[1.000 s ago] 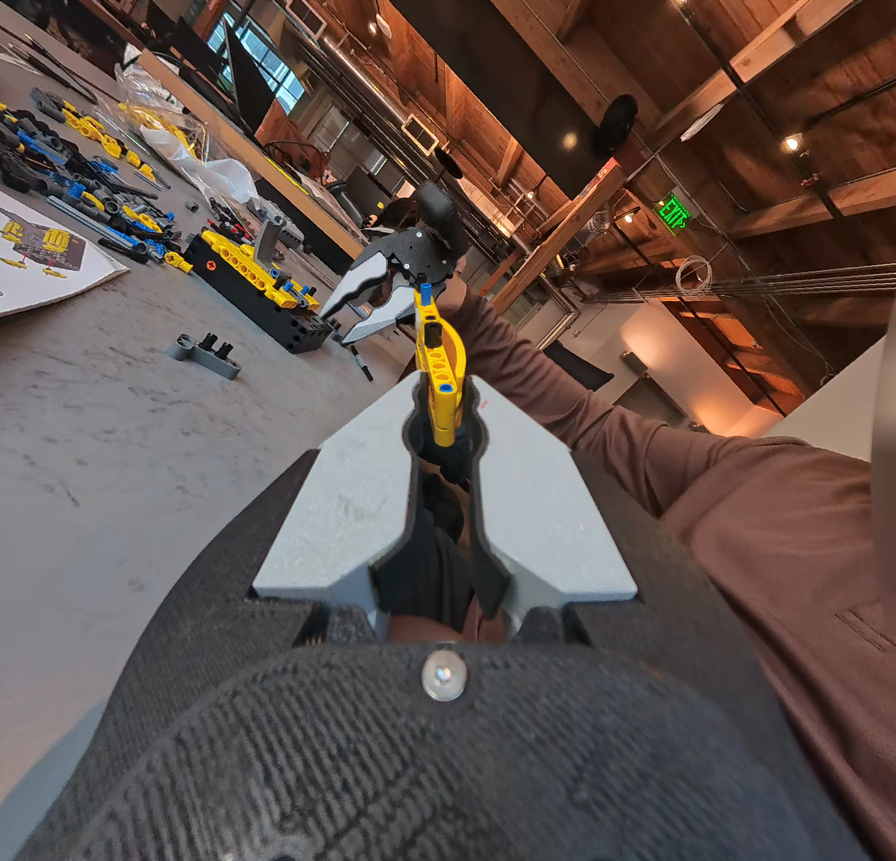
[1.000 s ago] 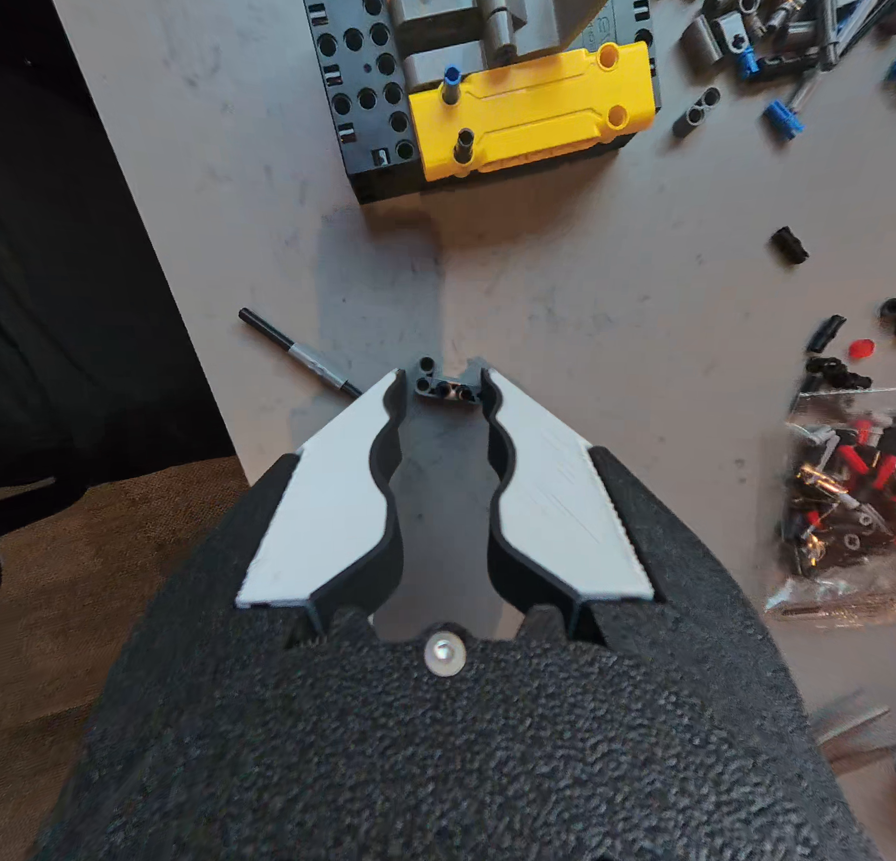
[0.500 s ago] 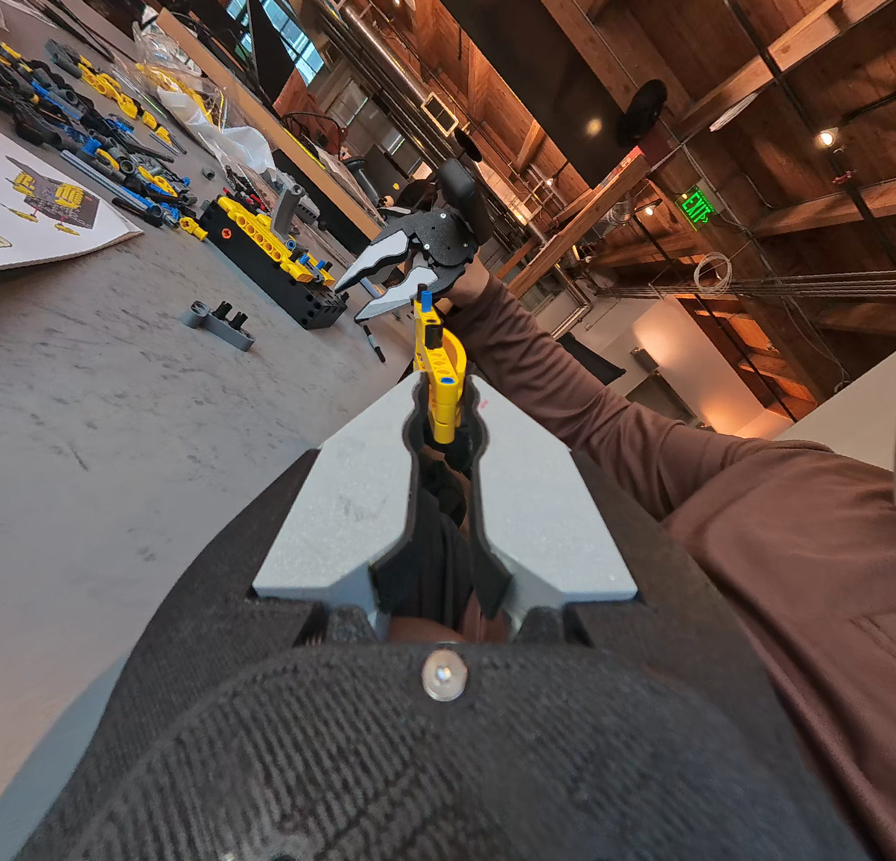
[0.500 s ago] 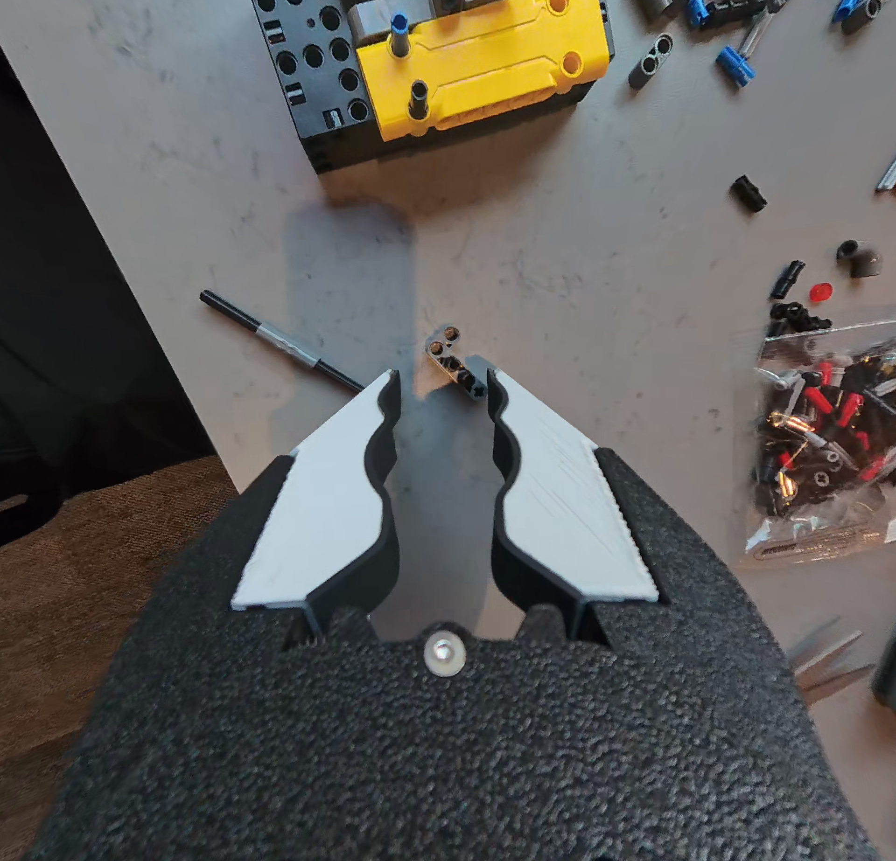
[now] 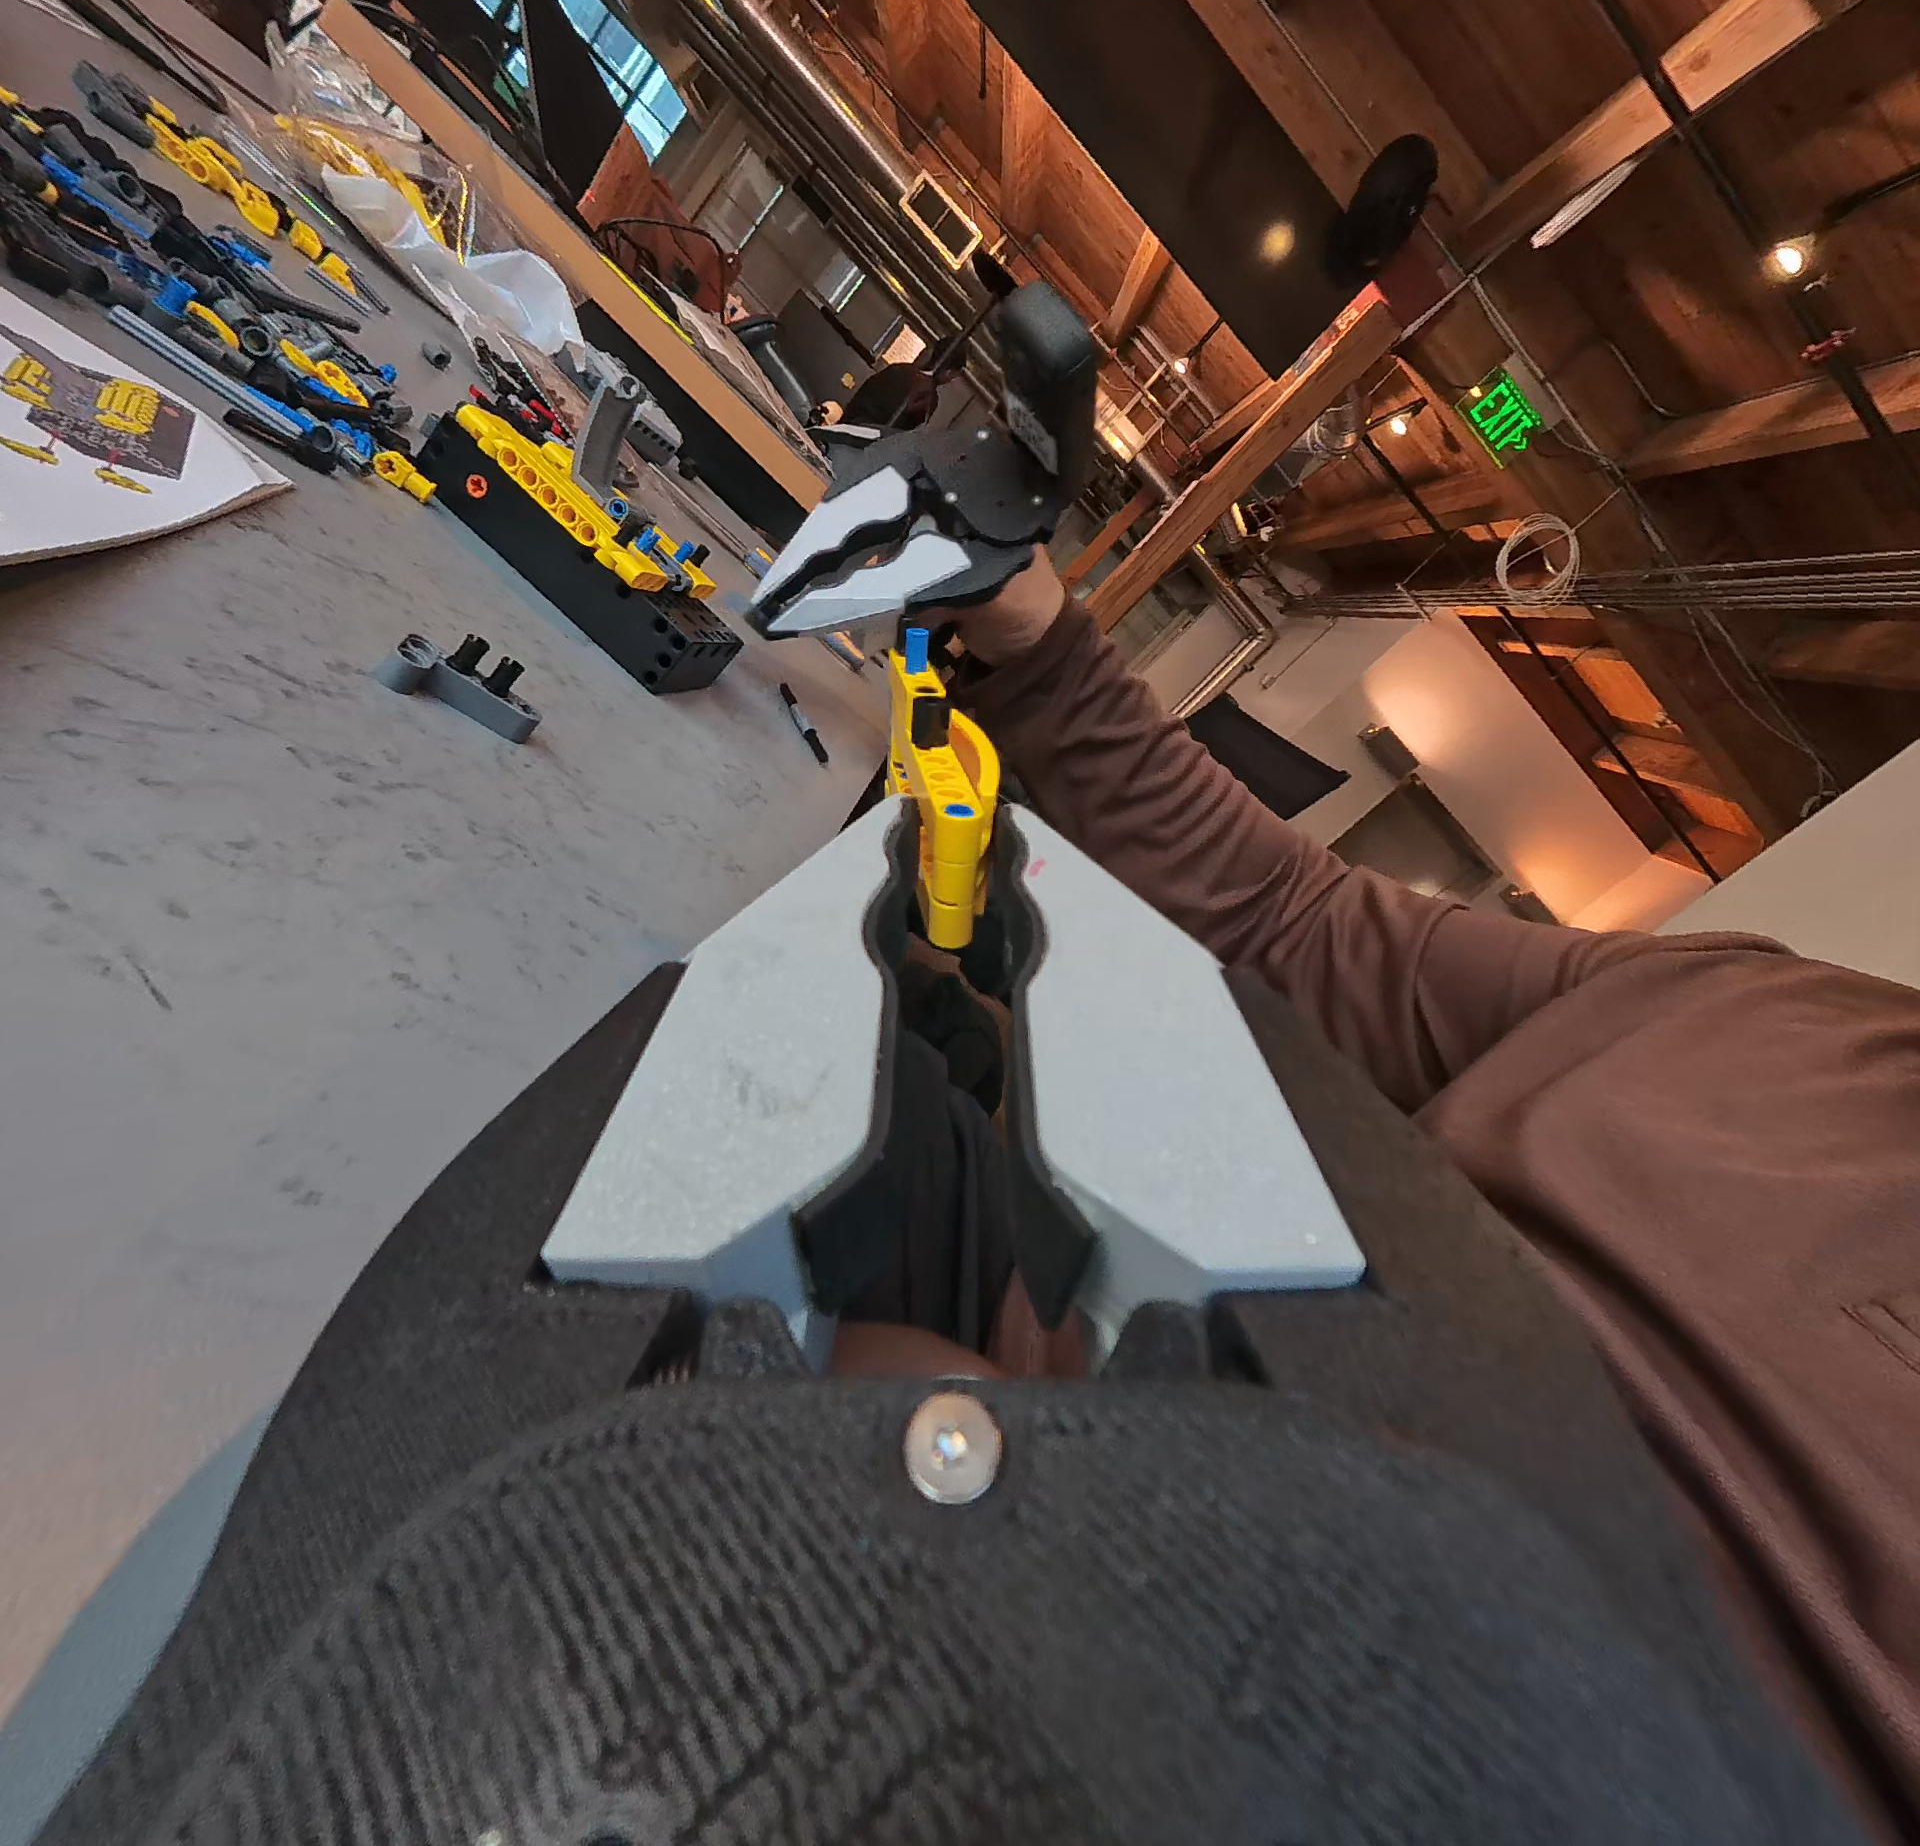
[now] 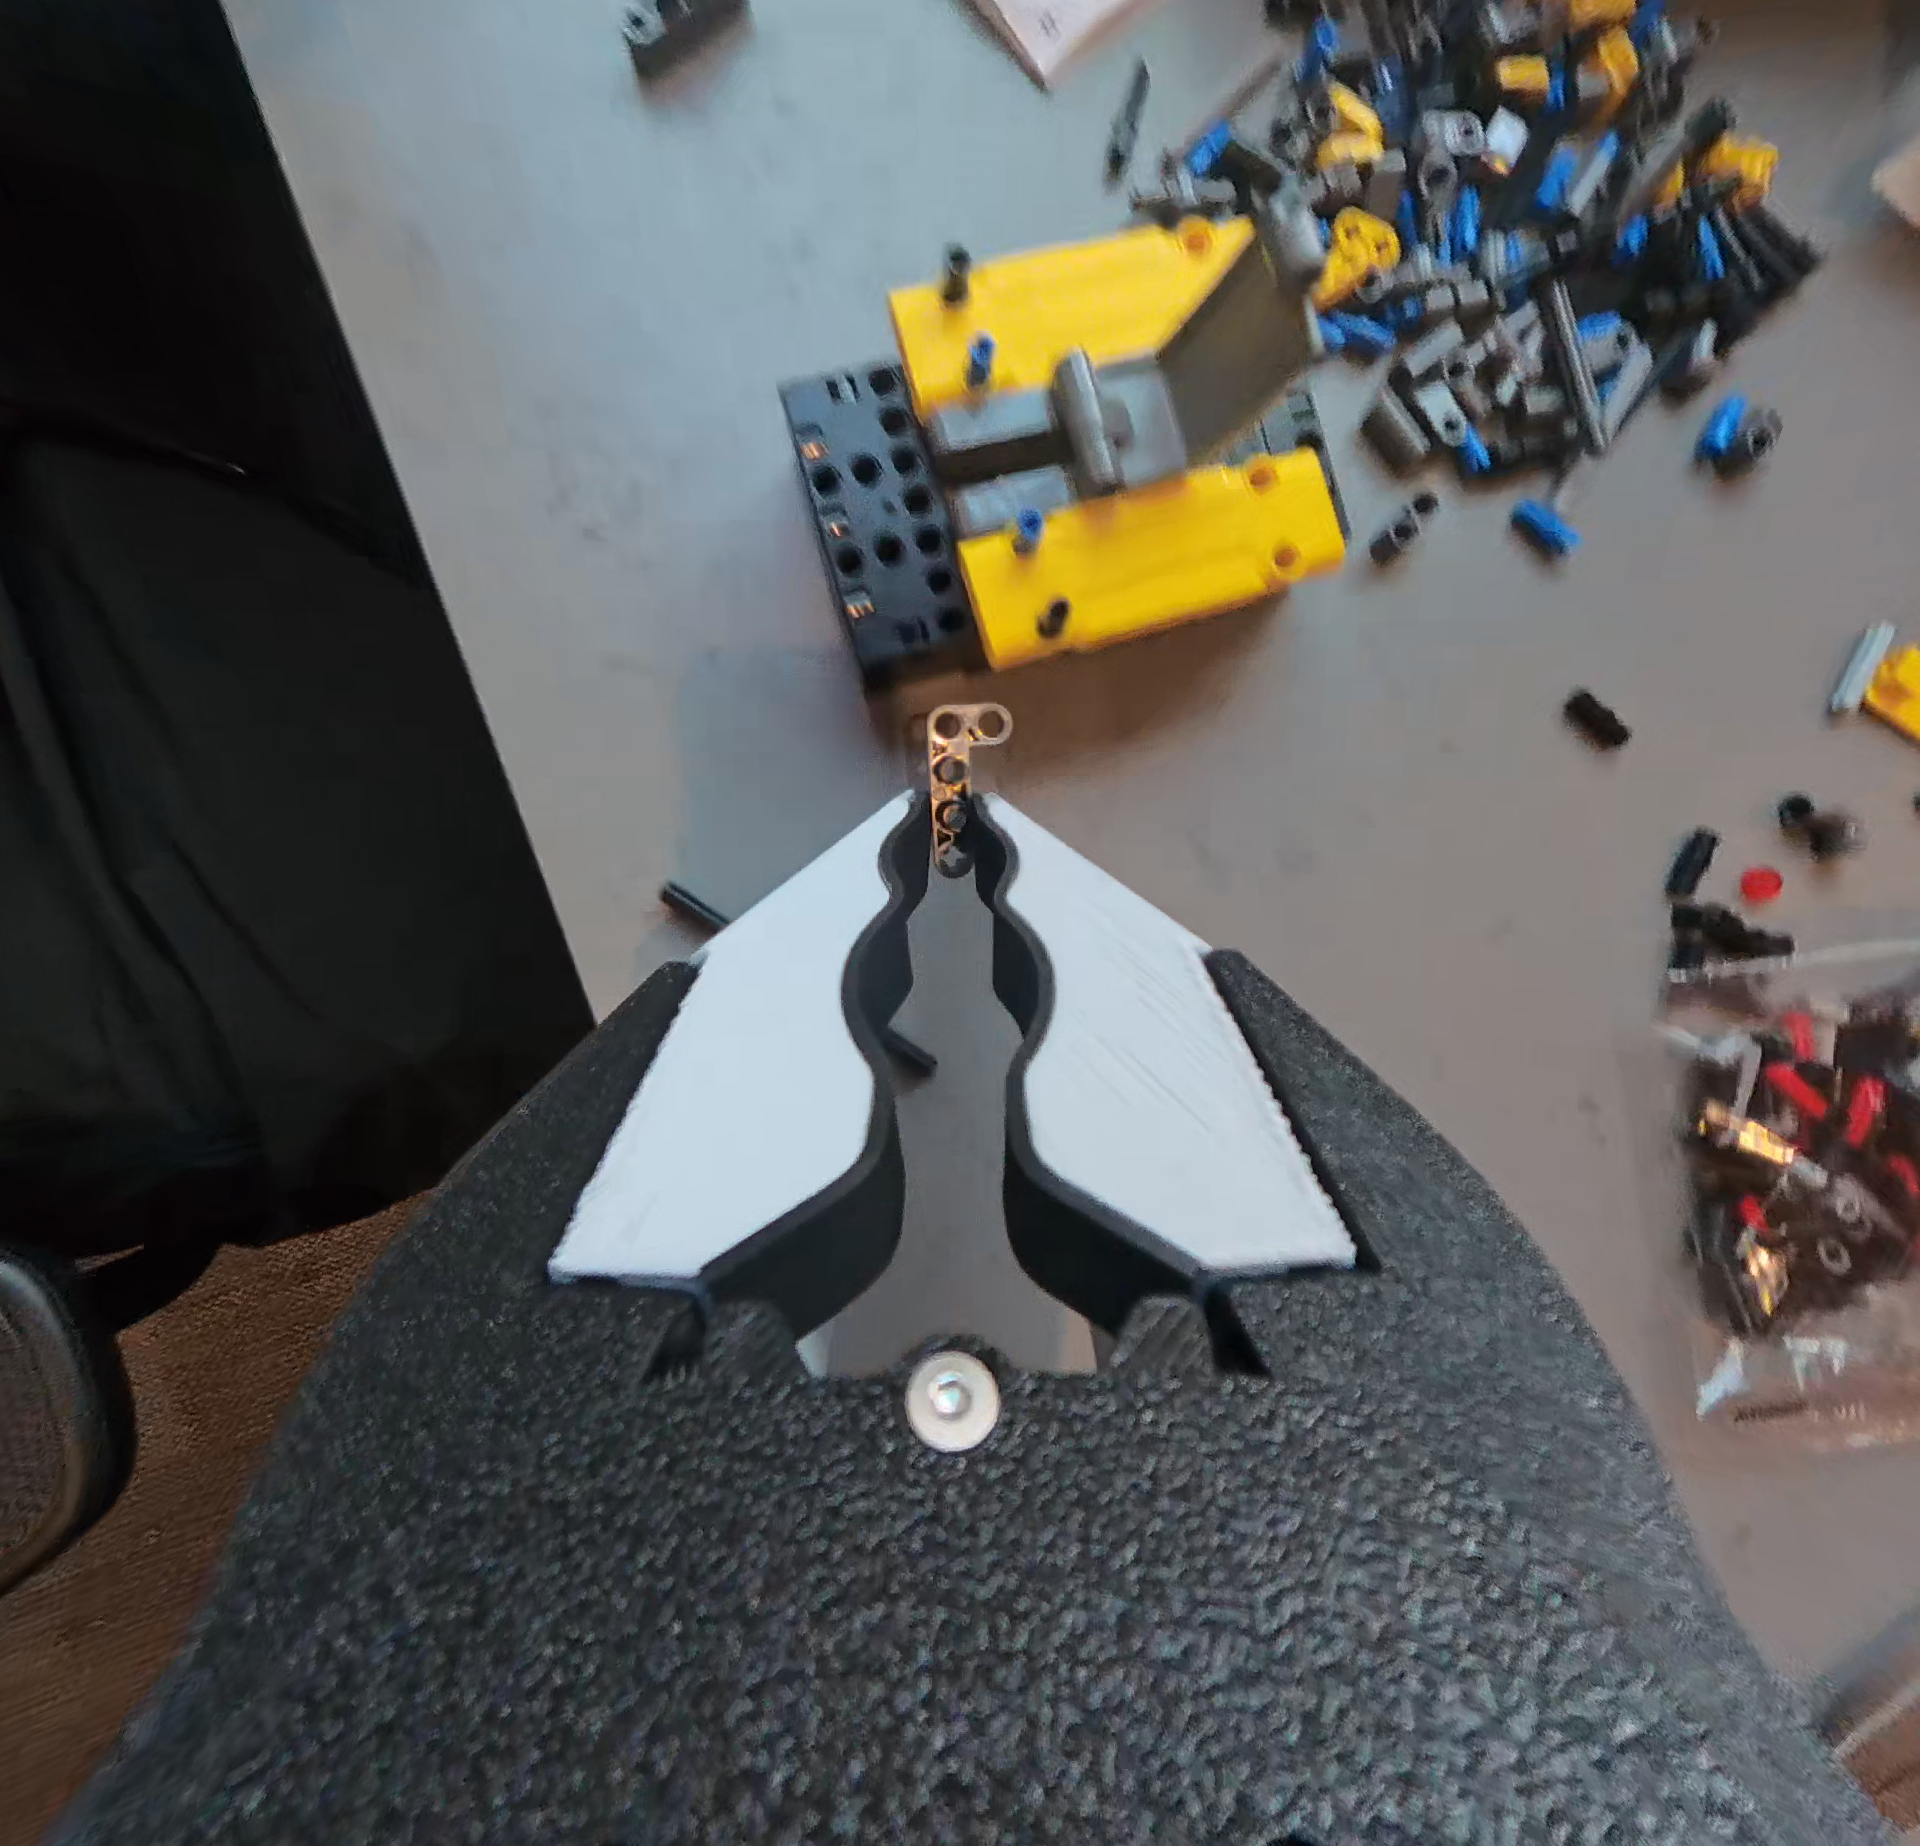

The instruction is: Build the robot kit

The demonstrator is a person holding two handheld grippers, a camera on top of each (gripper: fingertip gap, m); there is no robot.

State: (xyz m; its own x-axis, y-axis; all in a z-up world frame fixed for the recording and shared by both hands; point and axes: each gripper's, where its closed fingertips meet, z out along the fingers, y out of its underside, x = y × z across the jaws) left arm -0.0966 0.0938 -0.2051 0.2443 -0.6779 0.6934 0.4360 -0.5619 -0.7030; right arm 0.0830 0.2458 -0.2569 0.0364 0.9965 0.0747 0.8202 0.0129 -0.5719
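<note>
Upright, the yellow beam [image 5: 940, 809] points away from left tongs [image 5: 951, 840].

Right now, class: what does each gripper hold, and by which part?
Left gripper: yellow beam, by its near end. Right gripper: small L-shaped piece, by its long arm.

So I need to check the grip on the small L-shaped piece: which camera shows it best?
The right wrist view: the small grey L-shaped beam sits centred, pinched upright at the tips of the right gripper, its holes visible. In the left wrist view the right gripper appears farther off, side-on, shut, and the beam cannot be made out.
</note>
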